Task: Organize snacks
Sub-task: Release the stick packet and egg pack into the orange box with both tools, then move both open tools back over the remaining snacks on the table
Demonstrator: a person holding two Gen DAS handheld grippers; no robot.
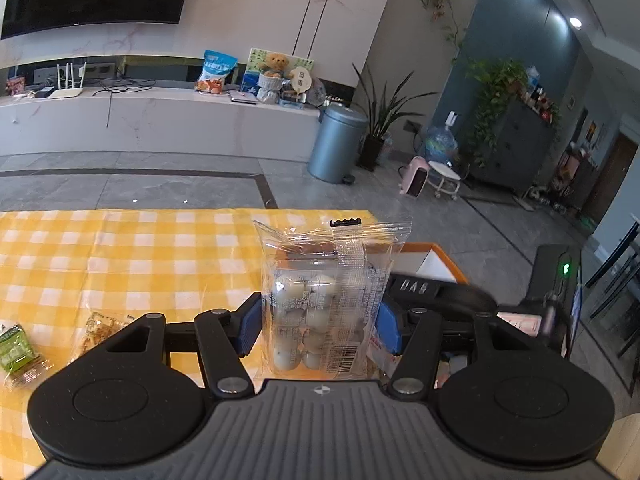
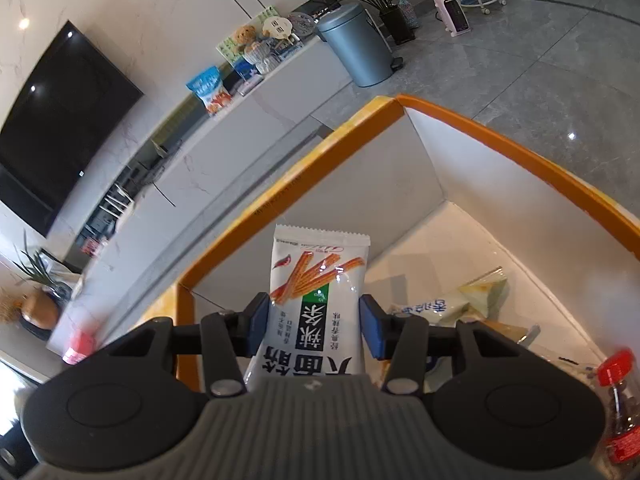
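My left gripper point(image 1: 320, 320) is shut on a clear packet of pale round balls point(image 1: 316, 264), blue pads pressing both sides. The packet stands upright above the right end of the yellow checked tablecloth point(image 1: 140, 256), just left of the orange-rimmed white box point(image 1: 432, 256). In the right wrist view my right gripper point(image 2: 314, 316) hangs over that box point(image 2: 480, 128), near its left wall. A white packet printed with red sticks point(image 2: 316, 272) stands upright between its pads, which touch both edges.
A green packet point(image 1: 16, 348) and a clear packet of golden pieces point(image 1: 100, 332) lie on the cloth at the left. Several pale packets point(image 2: 480, 292) lie in the box. A red-capped bottle point(image 2: 616, 400) stands at the right. A black device with a green light point(image 1: 564, 272) sits over the box.
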